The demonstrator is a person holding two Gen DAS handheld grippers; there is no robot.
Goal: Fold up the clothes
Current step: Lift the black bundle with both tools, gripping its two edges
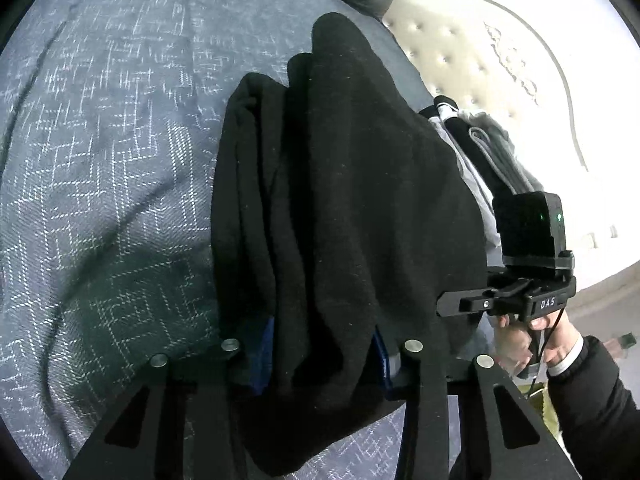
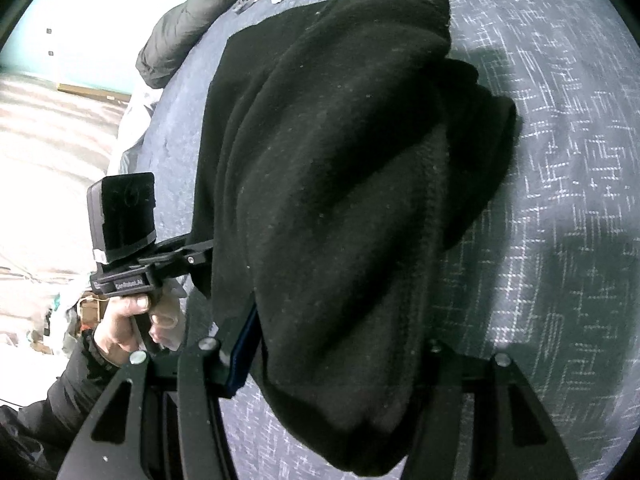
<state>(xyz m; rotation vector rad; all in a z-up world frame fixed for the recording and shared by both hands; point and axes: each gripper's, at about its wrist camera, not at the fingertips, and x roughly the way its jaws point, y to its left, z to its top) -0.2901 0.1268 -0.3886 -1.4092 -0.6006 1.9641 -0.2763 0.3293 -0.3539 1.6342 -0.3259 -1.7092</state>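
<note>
- Left gripper (image 1: 320,356) has a thick bunch of the black garment (image 1: 340,184) between its blue pads, jaws about half apart and pressing on the fabric, so I'd call that a grip on a fat wad of cloth.
- Right gripper (image 2: 332,356) is the same story: black fabric is stuffed between its jaws, roughly half open around the bulk. One blue pad (image 2: 242,352) shows on the left side; the other is buried under cloth.
- The garment itself hangs off both grippers in heavy folds and drapes down onto the bed, its far end bunched up on the bedspread (image 1: 100,160).
- What could go wrong, my guess: the cloth is thick and fuzzy, and each grip is on a lumpy wad and not a clean edge, so a layer could slide out if the hands pull apart or lift quickly.
- The hidden layers could also fold unevenly, since neither camera shows where the hems or sleeves really are.
- The surface is a soft grey-blue bedspread with a white hatch pattern and a few wrinkles, so anything laid on it won't sit perfectly flat.
- Just beside the garment there's a small pile of grey and white clothes (image 1: 480,152) that could get dragged along.
- Farther out: a pale tufted mattress (image 1: 500,60), a dark padded jacket (image 2: 180,36) at the bed's edge, and a bright floor (image 2: 52,120).
</note>
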